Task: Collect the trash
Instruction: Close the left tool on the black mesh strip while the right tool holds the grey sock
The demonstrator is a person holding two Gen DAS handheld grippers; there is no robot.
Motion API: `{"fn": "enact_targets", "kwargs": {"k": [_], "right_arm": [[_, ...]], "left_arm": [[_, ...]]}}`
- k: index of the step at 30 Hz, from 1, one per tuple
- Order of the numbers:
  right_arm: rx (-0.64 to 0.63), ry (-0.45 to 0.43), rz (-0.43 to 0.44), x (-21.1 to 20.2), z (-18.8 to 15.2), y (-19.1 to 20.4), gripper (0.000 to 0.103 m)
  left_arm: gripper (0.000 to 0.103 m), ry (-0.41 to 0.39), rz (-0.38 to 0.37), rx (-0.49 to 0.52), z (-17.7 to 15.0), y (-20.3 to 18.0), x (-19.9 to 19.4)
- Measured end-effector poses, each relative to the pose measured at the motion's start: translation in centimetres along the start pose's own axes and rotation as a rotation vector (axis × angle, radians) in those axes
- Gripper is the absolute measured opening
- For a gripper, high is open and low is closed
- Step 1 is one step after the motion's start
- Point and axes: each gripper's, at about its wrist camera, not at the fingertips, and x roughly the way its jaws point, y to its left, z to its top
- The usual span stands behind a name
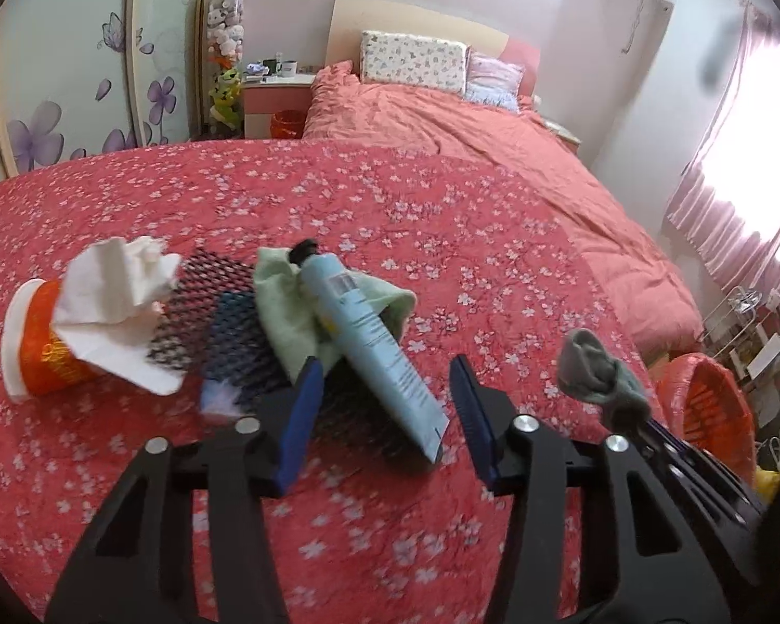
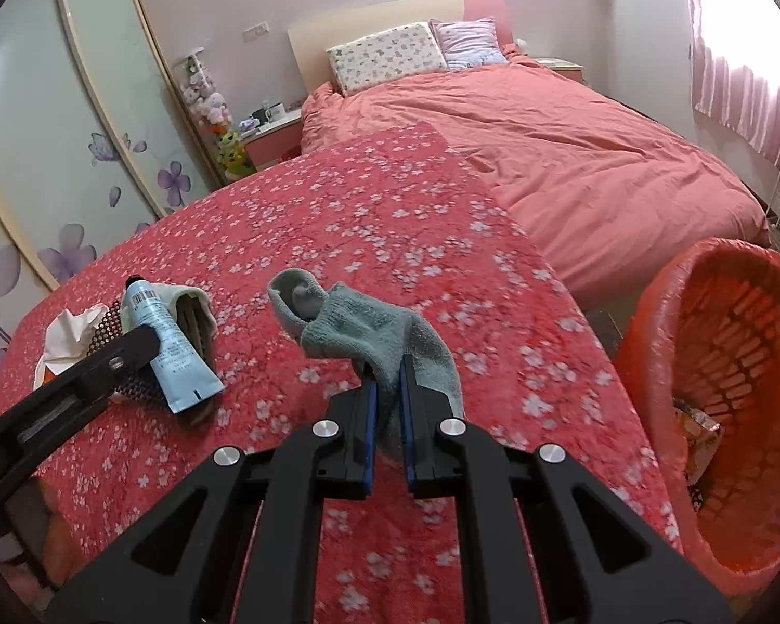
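A light blue tube with a black cap lies on a pale green cloth and black mesh. My left gripper stands open around the tube's flat end, and its blue pads are clear of the tube. Left of that lie a crumpled white tissue and a tipped orange cup. My right gripper is shut on a grey-green sock, lifted over the red floral cloth. The same sock shows at the right of the left wrist view.
An orange bin with an orange liner stands off the table's right edge and has some wrappers inside. The table's red floral cloth stretches ahead. A pink bed lies beyond, with a wardrobe on the left.
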Motion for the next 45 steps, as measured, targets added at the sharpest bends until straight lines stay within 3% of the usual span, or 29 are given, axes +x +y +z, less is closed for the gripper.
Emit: {"fn": "enact_targets", "kwargs": {"k": [4, 10, 20, 29, 36, 45], "right_arm": [[0.010, -0.001, 0.000, -0.2, -0.2, -0.7, 0.008], [0.019, 0.003, 0.000, 0.0, -0.3, -1.0, 0.008], [0.033, 0.000, 0.003, -0.4, -1.0, -1.4, 0.008], [0.038, -0.004, 0.012, -1.2, -1.8, -1.4, 0.008], [0.038, 0.007, 0.010, -1.1, -2.3, -1.3, 0.008], [0.038, -0.013, 0.014, -2.3, -2.6, -1.6, 0.008]], "left_arm": [[0.044, 0.042, 0.042, -0.010, 0.0, -0.3, 2.0], [0.031, 0.039, 0.080, 0.006, 0.7, -0.4, 3.4], [0.017, 0.019, -0.076, 0.019, 0.0, 2.2, 1.4], [0.017, 0.018, -0.134, 0.058, -1.5, 3.3, -1.6], [0.017, 0.049, -0.110, 0.082, -3.6, 4.0, -2.0], [0.015, 0.009, -0.103, 0.098, -3.7, 3.5, -2.7]]}}
